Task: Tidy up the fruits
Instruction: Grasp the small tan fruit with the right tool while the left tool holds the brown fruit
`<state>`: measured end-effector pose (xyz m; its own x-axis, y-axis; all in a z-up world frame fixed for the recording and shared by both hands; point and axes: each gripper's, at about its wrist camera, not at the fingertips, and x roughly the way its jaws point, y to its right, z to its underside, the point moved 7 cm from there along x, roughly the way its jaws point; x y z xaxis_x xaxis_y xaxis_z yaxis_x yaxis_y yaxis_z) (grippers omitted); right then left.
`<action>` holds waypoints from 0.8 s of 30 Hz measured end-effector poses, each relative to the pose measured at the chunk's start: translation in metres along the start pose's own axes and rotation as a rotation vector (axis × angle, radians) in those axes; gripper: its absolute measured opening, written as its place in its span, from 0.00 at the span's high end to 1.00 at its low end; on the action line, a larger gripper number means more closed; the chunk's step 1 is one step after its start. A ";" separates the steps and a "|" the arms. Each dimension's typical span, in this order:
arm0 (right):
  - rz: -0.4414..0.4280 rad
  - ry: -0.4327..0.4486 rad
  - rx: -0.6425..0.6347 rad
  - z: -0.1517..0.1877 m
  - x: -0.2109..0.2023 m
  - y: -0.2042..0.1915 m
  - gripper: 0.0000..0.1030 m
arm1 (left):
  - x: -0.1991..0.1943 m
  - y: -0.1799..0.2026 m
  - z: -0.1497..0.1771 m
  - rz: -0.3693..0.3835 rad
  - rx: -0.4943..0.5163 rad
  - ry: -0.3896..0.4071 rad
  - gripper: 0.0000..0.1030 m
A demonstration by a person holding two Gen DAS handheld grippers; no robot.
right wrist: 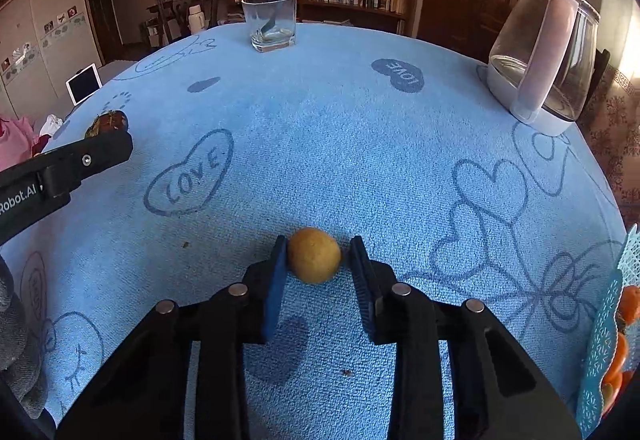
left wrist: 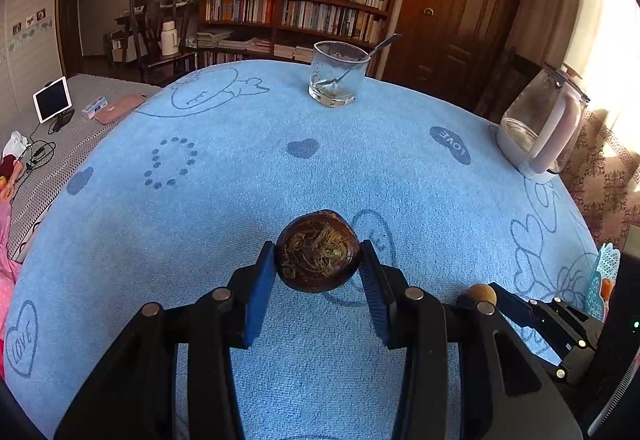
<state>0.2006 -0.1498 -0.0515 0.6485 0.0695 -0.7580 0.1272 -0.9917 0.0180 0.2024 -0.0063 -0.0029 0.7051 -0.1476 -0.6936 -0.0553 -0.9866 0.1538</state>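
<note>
Between the left gripper's [left wrist: 318,260] blue pads sits a dark brown fruit [left wrist: 318,252], pinched on both sides above the blue towel [left wrist: 240,160]. Just right, the right gripper [right wrist: 316,254] brackets a small tan fruit [right wrist: 314,255]: its left pad touches, its right shows a slight gap. A turquoise basket [right wrist: 600,352] of orange fruit stands at the right edge.

At the right edge of the right wrist view, the turquoise basket [right wrist: 604,344] is cut off, and the orange fruits [right wrist: 624,356] inside show only as slivers behind its wall. In the left wrist view the round tan fruit [left wrist: 481,293] is mostly hidden behind the left gripper's own frame. From the right wrist view the dark brown fruit [right wrist: 108,122] sits half behind the left gripper [right wrist: 105,149], whose fingertips cannot be made out. Book titles on the far bookshelf [left wrist: 298,4] are too small to read.
</note>
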 end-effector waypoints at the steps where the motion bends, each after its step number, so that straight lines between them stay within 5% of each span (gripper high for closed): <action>1: -0.001 0.001 0.002 0.000 -0.001 0.000 0.75 | 0.000 0.000 0.000 0.000 0.001 0.000 0.59; 24: -0.077 0.088 0.132 0.026 -0.079 0.036 0.75 | -0.011 0.024 0.008 0.032 0.064 0.020 0.59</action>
<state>0.1341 -0.1944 -0.0082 0.7044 0.1493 -0.6939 0.0831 -0.9882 -0.1283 0.1872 -0.0290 0.0028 0.7161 -0.1781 -0.6749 -0.1224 -0.9840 0.1298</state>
